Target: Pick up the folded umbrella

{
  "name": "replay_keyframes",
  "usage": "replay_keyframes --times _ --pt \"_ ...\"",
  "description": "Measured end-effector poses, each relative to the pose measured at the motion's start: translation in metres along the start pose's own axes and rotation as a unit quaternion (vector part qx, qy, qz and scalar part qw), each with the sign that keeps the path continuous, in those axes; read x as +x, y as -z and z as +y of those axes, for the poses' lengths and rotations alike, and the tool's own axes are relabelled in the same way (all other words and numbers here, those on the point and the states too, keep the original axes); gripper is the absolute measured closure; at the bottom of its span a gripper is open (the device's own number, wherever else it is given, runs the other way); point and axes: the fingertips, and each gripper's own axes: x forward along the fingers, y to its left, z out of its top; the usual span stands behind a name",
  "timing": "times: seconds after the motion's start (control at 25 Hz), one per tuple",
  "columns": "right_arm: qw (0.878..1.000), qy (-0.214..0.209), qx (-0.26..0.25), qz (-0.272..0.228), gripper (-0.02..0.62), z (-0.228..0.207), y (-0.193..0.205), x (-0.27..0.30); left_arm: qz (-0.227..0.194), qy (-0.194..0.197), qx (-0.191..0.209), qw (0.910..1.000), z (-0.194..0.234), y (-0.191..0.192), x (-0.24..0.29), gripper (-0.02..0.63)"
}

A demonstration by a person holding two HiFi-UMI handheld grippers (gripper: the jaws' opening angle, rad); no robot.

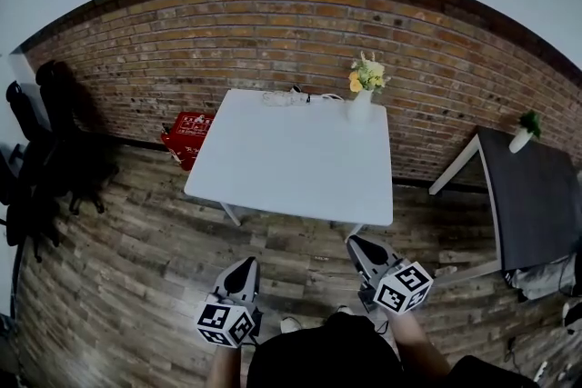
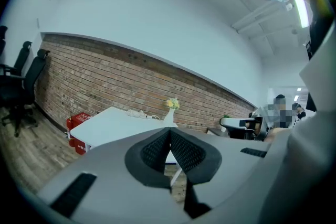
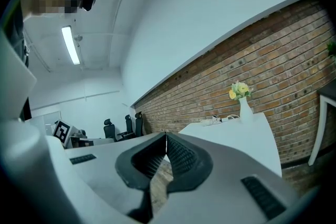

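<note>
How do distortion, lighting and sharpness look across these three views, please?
Head view: the lens bends the brick wall into an arch; the white table is evenly lit. Left gripper view: dark corners, a bright ceiling light. Right gripper view: tilted horizon, a glaring light strip.

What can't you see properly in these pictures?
- Umbrella: it shows in no view, so where it lies cannot be told.
- Small white thing with a cord at the white table's far edge: head view, too small to name.
- Red crate: head view, partly behind the table; its print is too small to read.
- Grey heap by the dark table: head view, at the right edge, too blurred to name.
</note>
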Motion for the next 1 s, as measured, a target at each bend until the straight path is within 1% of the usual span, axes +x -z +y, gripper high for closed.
replay_keyframes --times 0.24,0.36,0.52,0.64,0.8,0.88,1.0 --pt "1.000 0.011 -0.006 0.006 0.572 0.016 0.006 0.003 0.011 0.010 0.000 0.9999 0.012 0.010 -0.015 0.592" --pt "1.000 0.014 -0.008 0.011 0.572 0.016 0.007 0.003 0.015 0.003 0.001 0.9999 0.018 0.014 -0.015 0.592" --pt "1.000 0.016 -0.002 0.014 0.572 0.007 0.009 0.006 0.018 0.010 0.004 0.9998 0.017 0.014 -0.005 0.592" --pt "1.000 0.009 0.003 0.017 0.572 -0.005 0.010 0.015 0.015 0.014 0.008 0.9998 0.014 0.011 0.009 0.592" --pt "1.000 -0.005 0.008 0.021 0.572 -0.030 0.007 0.034 0.017 0.000 0.005 0.9998 0.016 0.011 0.036 0.592" --pt "1.000 -0.014 0.008 0.022 0.572 -0.046 -0.001 0.045 0.014 -0.009 -0.001 0.9999 0.016 0.006 0.054 0.592" --pt "0.999 -0.031 0.004 0.019 0.572 -0.077 -0.020 0.063 0.008 -0.017 0.008 0.9998 0.010 -0.007 0.090 0.592"
